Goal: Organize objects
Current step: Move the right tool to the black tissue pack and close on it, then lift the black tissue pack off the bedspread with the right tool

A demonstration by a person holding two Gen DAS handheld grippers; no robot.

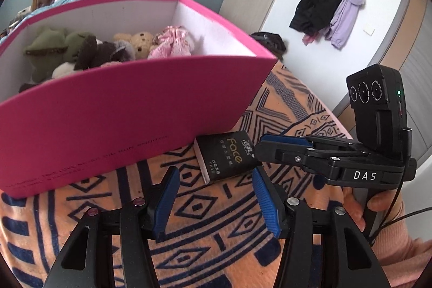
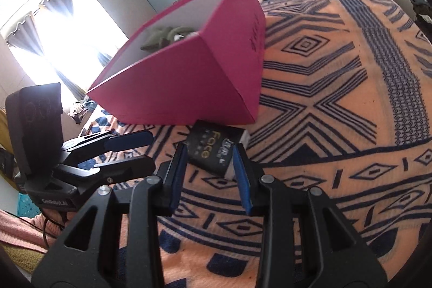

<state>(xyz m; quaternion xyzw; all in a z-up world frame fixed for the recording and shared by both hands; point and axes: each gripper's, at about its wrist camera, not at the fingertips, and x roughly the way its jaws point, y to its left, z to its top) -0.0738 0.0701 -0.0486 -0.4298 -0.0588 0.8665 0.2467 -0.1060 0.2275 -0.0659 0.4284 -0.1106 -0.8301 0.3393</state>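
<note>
In the left wrist view, the left gripper (image 1: 216,196) is pointing down at the blanket (image 1: 205,209), and its blue fingers (image 1: 165,203) are standing spread with only blanket between them. The pack (image 1: 225,156), black with the word "Face", is lying flat at 12 o'clock from these fingers, just beyond the tips, and its far edge is sitting close against the foot of the pink box (image 1: 129,109). In the box the soft toys (image 1: 113,50) are lying in a heap. The right gripper (image 1: 263,143) is coming in from 3 o'clock, with its tips just beside the pack's right corner; from this side I cannot tell how wide its fingers are. In the right wrist view, the right gripper (image 2: 209,172) is showing its fingers (image 2: 244,181) apart with a moderate gap, pinching nothing, and the pack (image 2: 213,149) is lying at 12 o'clock, its near edge just between the tips. The left gripper (image 2: 129,150) is standing at 9 o'clock, near the pack, fingers parted. The pink box (image 2: 189,77) is rising at 12 o'clock, directly behind the pack. The risks, as I judge: both grippers are reaching for the same small pack and may knock each other; a push forward may wedge the pack against the box or shift the box; and the soft blanket may be caught in the pinch, because the pack is lying so flat.
</note>
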